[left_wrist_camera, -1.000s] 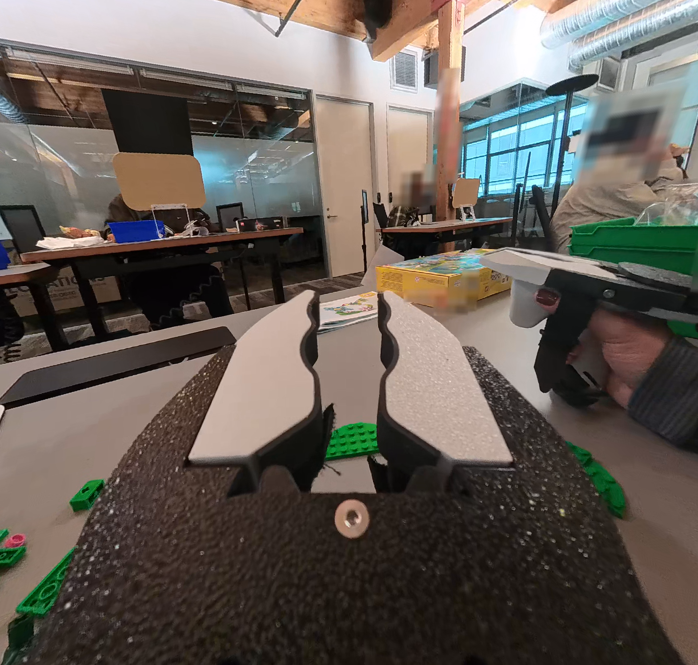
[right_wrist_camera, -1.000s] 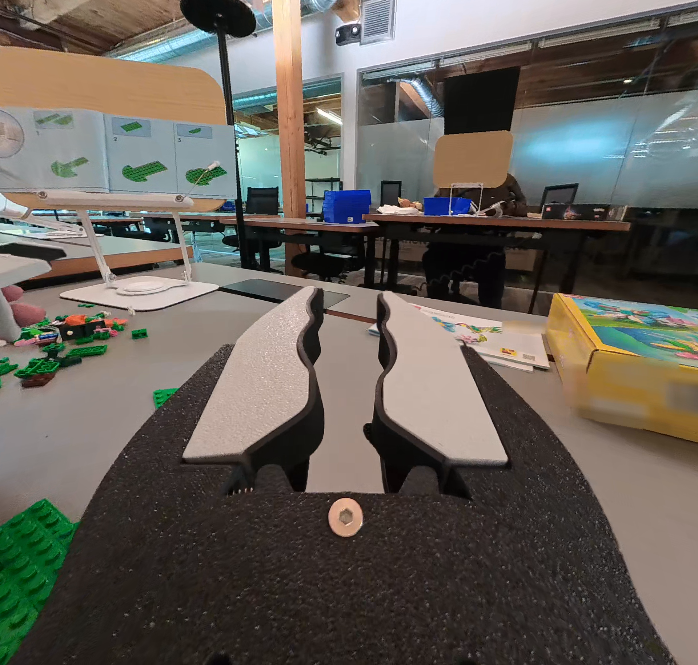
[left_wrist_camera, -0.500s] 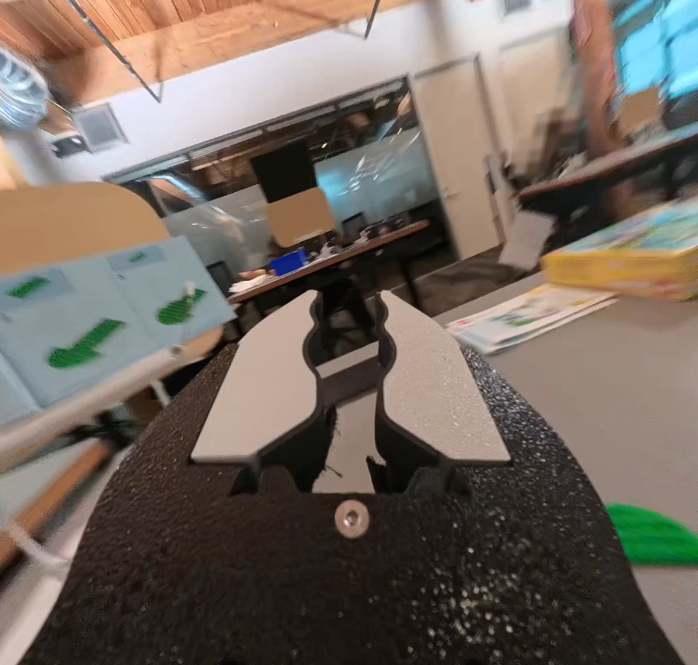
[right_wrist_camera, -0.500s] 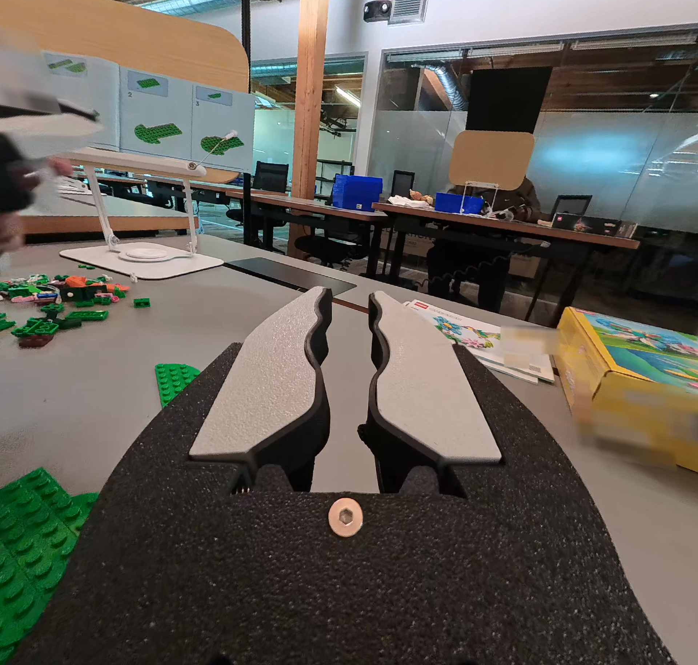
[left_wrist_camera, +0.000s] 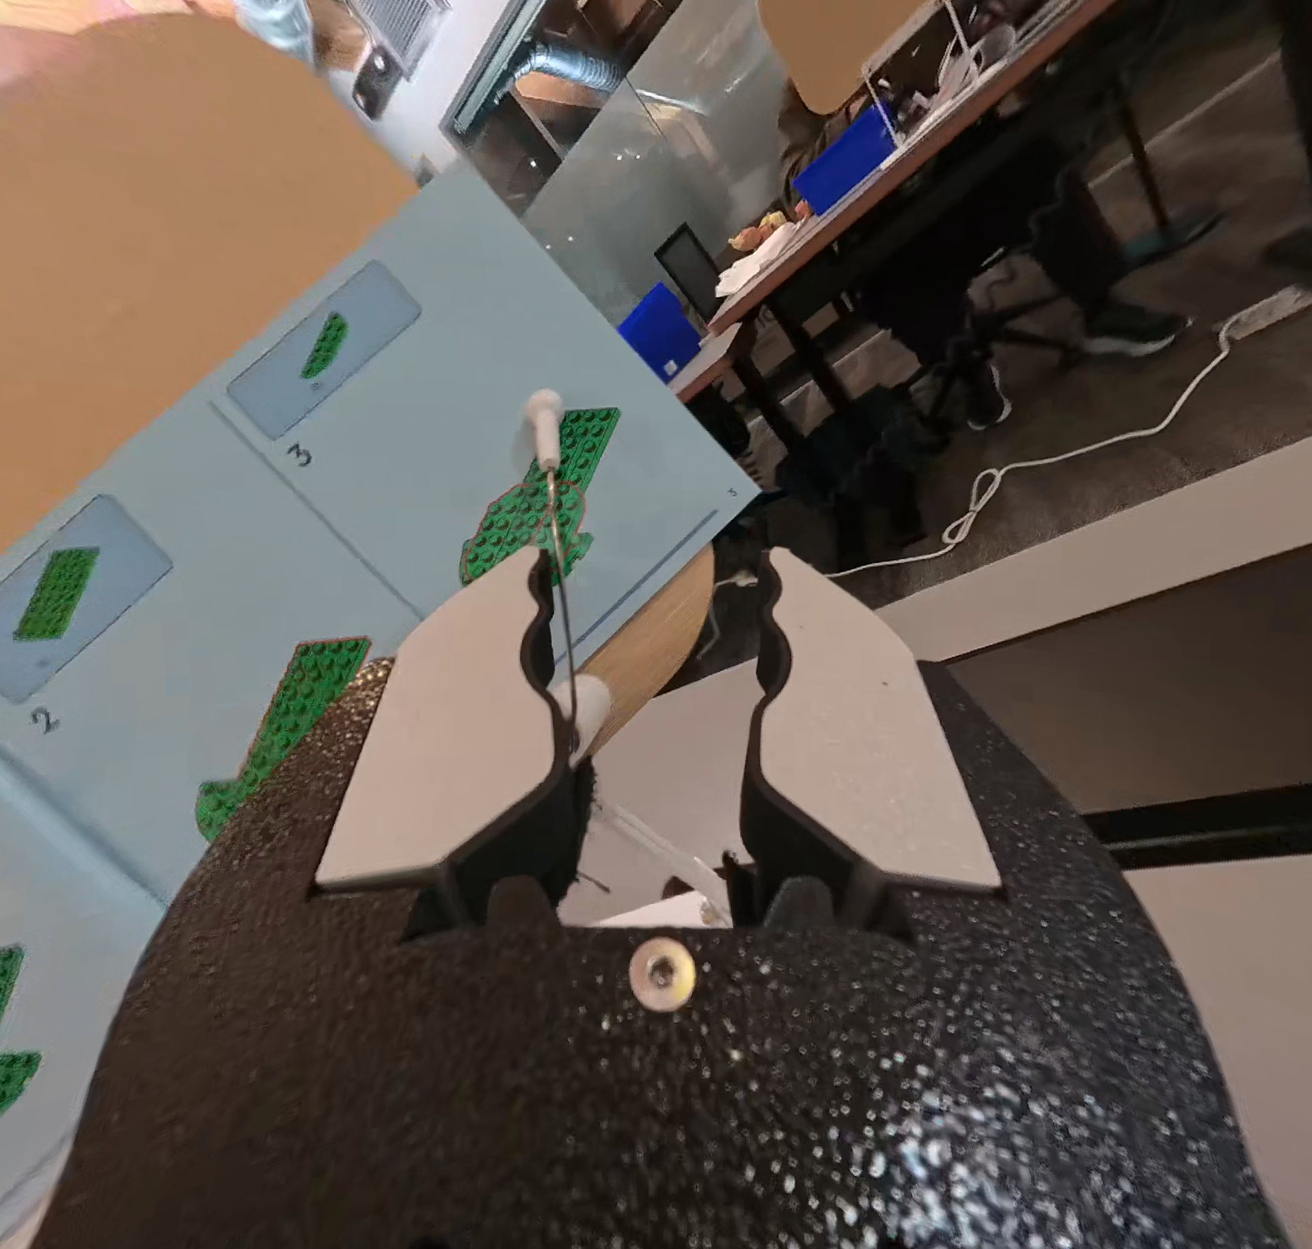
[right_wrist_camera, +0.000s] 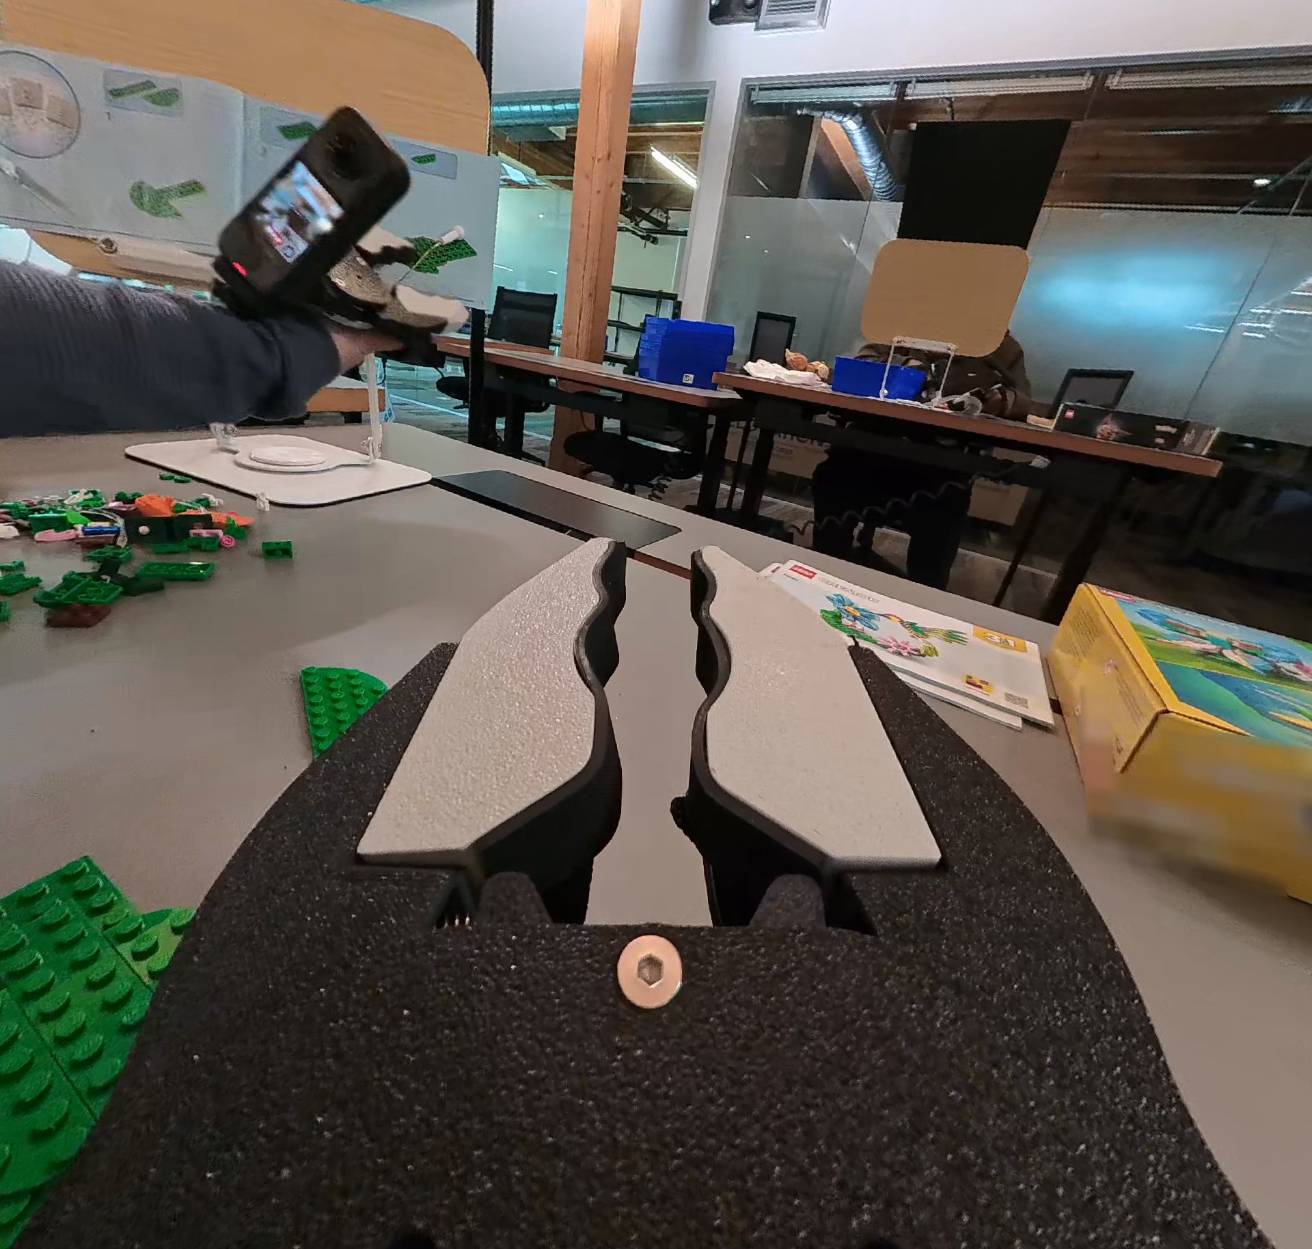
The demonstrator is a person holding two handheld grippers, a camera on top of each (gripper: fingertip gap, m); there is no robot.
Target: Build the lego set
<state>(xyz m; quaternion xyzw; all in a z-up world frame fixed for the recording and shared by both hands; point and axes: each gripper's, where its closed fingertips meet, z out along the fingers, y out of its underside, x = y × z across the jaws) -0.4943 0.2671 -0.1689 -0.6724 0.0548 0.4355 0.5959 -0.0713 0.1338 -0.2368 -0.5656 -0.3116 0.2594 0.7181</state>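
Note:
My left gripper (left_wrist_camera: 653, 562) is open and empty, raised off the table, with its tips at the lower right corner of the instruction page (left_wrist_camera: 355, 505) on a wooden stand (left_wrist_camera: 142, 221). The stand's white-tipped page clip (left_wrist_camera: 543, 420) lies against the left finger's inner edge. In the right wrist view the left gripper (right_wrist_camera: 426, 278) is held up at the page by a sleeved arm (right_wrist_camera: 142, 363). My right gripper (right_wrist_camera: 657, 551) is low over the grey table (right_wrist_camera: 426, 611), empty, its jaws a narrow gap apart. Green plates (right_wrist_camera: 57, 1002) lie at its lower left, with another green plate (right_wrist_camera: 337, 704) beside the left finger.
A pile of small loose bricks (right_wrist_camera: 106, 540) lies at the left, in front of the stand's white base (right_wrist_camera: 284, 462). A booklet (right_wrist_camera: 916, 640) and a yellow box (right_wrist_camera: 1193, 704) lie at the right. A black panel (right_wrist_camera: 561, 505) sits in the table behind. Across from one pair of fingers to the other is roughly 45 cm.
My left gripper rose from the table, swung left up to the instruction page and opened wider. My right gripper's jaws narrowed a little and it shifted slightly.

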